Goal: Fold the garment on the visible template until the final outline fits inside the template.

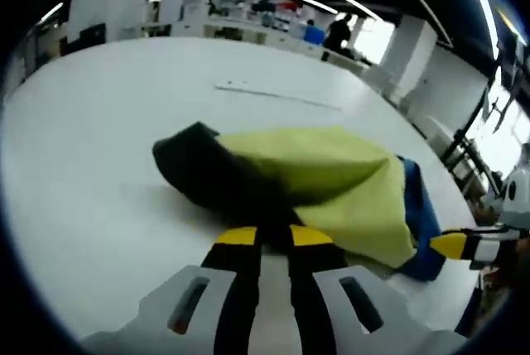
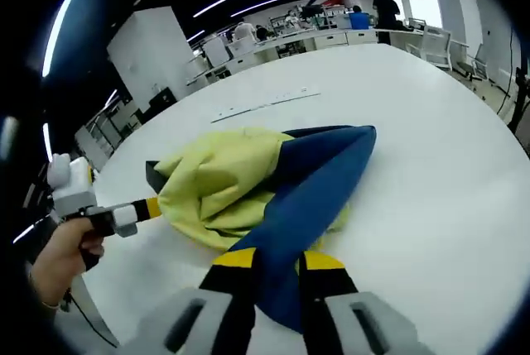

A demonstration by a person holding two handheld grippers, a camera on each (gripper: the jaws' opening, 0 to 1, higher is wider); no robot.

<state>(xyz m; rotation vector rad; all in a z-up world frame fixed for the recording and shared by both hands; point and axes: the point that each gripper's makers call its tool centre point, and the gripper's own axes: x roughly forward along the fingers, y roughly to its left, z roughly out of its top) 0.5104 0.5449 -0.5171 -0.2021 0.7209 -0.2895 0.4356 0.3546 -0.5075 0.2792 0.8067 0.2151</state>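
Observation:
The garment [image 1: 315, 169] is a crumpled heap of yellow-green, black and blue cloth on the white table [image 1: 99, 140]. My left gripper [image 1: 273, 235] is shut on its dark near edge, the yellow-tipped jaws close together. In the right gripper view the garment [image 2: 224, 177] shows its yellow part at left and a blue fold [image 2: 319, 177] running down to my right gripper [image 2: 277, 260], which is shut on that blue fold. The right gripper [image 1: 464, 246] enters the left gripper view from the right, at the blue edge. The left gripper [image 2: 124, 214], held in a hand, touches the garment's left side.
A thin pale strip [image 2: 265, 103] lies on the table beyond the garment, also seen as the strip [image 1: 273, 94] in the left gripper view. Desks, shelves and a standing person [image 2: 385, 3] are far behind. The table edge [image 2: 505, 115] curves at right.

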